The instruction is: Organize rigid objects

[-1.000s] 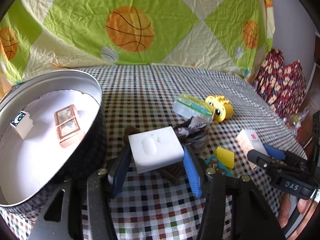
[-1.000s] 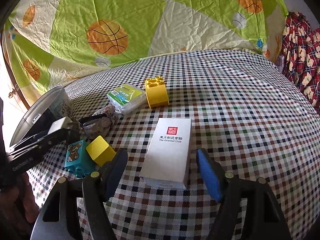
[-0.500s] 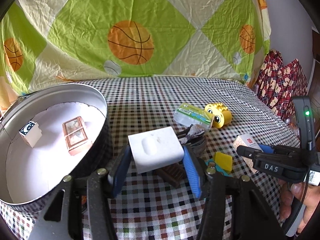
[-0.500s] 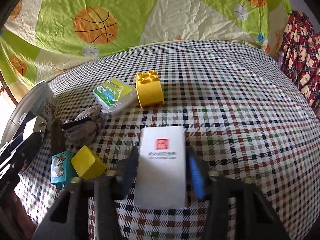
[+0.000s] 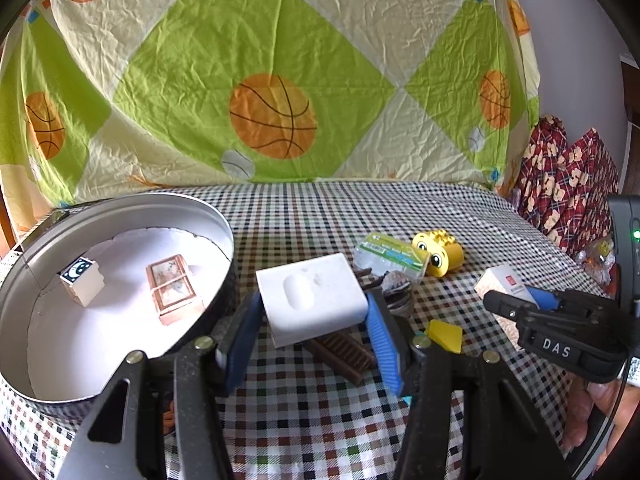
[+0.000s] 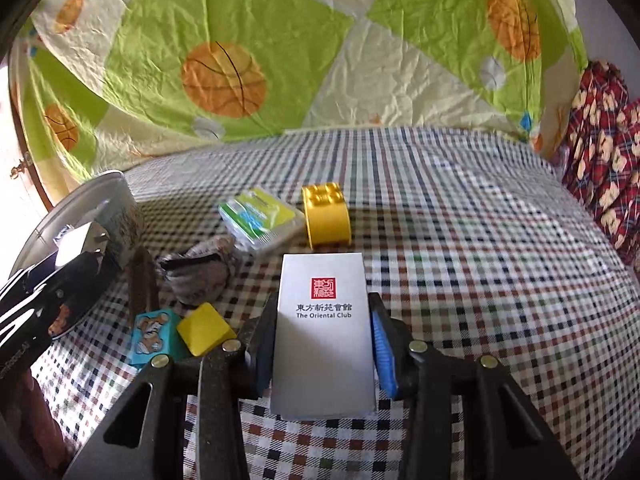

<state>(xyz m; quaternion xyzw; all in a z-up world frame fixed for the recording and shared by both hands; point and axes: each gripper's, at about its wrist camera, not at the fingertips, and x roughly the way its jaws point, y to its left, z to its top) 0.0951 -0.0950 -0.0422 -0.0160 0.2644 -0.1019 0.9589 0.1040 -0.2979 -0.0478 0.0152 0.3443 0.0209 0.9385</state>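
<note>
White charger block (image 5: 314, 298) clamped, lifted beside round tin (image 5: 32, 240); white card box (image 6: 324, 332) clamped lengthwise, red seal up; yellow brick (image 6: 326, 220) on desk.

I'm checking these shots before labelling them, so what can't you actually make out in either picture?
- Left wrist view: the brown ridged piece is partly hidden under the white block in the left gripper.
- Left wrist view: the teal block is almost wholly hidden behind a finger.
- Right wrist view: the round tin is mostly blocked by the left gripper; its contents don't show.
- Right wrist view: the crumpled grey thing can't be identified.
</note>
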